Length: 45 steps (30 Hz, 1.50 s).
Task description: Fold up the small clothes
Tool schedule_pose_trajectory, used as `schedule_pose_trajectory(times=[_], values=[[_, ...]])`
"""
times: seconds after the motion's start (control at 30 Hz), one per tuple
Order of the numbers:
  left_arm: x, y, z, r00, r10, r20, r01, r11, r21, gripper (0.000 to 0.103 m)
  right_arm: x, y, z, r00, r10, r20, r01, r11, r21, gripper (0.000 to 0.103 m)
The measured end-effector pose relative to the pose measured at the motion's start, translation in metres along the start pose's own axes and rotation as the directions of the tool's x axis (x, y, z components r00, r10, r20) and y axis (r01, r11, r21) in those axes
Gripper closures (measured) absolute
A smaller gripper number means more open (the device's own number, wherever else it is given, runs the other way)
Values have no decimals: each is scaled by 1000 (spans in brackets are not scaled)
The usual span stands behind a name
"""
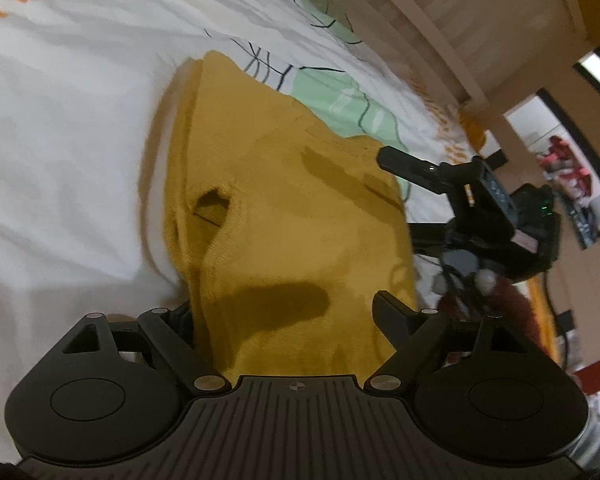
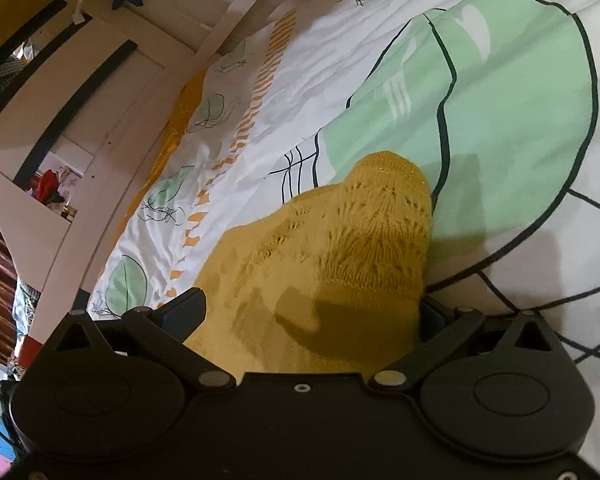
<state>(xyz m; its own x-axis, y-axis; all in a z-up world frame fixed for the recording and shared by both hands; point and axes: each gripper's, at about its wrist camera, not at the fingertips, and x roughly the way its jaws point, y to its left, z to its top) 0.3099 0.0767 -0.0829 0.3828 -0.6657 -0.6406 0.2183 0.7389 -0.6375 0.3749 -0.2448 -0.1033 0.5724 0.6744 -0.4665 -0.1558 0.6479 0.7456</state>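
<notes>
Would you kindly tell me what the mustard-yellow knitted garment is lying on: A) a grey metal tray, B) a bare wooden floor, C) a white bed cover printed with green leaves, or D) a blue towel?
C: the yellow garment rests on the white bed cover with green leaf prints.

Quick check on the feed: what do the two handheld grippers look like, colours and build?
Both are matte black plastic. The left gripper has a ribbed base with a small crosshair mark, round side discs and silver pivot pins. The right gripper has a smooth base with one centre screw.
</notes>
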Motion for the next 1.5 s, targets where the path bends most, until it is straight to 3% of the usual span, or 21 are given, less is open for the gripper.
schedule_pose_trajectory(times=[0.13, 0.2, 0.27, 0.3, 0.33, 0.37, 0.43, 0.57, 0.73, 1.1, 1.2, 1.3, 1.4, 1.43, 1.5], values=[[2, -3, -1, 1000, -5, -9, 5, 1000, 8, 23, -5, -1, -5, 1000, 27, 6, -26, 999, -44, 0], [2, -3, -1, 1000, -14, -5, 14, 1000, 3, 37, -6, 0, -8, 999, 32, 13, -31, 998, -63, 0], [4, 2, 0, 1000, 2, -4, -2, 1000, -18, 72, -6, 3, -8, 999, 28, 16, -27, 997, -74, 0], [5, 7, 0, 1000, 12, -5, -12, 999, -38, 78, -6, 5, -8, 1000, 17, 13, -16, 996, -83, 8], [6, 13, 2, 1000, -1, -10, 0, 998, -70, 80, -4, 6, -7, 1000, -7, -4, 7, 997, -79, 40], [5, 18, 3, 1000, -26, -12, 24, 994, -105, 83, -3, 6, -6, 999, -47, -24, 45, 997, -64, 59], [3, 23, 5, 998, -62, -10, 59, 987, -150, 85, -7, 6, -6, 998, -57, -25, 56, 998, -29, 59], [-5, 15, 2, 994, -109, -8, 106, 983, -151, 88, -27, 19, -12, 997, -72, 11, 72, 997, 0, 61], [-21, 4, -19, 984, -178, -26, 169, 964, -204, 88, -64, 38, -36, 996, -85, 24, 84, 996, 22, 63], [-57, -47, -116, 959, -256, -121, 234, 957, -169, 88, -151, 71, -133, 990, -140, -31, 141, 988, 57, 63], [-57, -53, -135, 969, -206, -136, 189, 973, -130, 88, -162, 70, -148, 980, -198, -13, 198, 980, 31, 59], [-56, -47, -146, 988, -79, -130, 66, 993, -100, 88, -172, 62, -158, 952, -302, 46, 302, 953, 3, 57], [-59, -33, -157, 992, 50, -119, -60, 995, -81, 82, -181, 52, -161, 931, -350, 104, 349, 937, 22, 52], [-62, -31, -160, 993, 49, -106, -58, 995, -87, 82, -183, 50, -162, 922, -367, 122, 367, 930, 28, 46], [-67, -32, -162, 994, 62, -88, -70, 993, -92, 81, -188, 48, -162, 905, -399, 152, 399, 916, 29, 44]])
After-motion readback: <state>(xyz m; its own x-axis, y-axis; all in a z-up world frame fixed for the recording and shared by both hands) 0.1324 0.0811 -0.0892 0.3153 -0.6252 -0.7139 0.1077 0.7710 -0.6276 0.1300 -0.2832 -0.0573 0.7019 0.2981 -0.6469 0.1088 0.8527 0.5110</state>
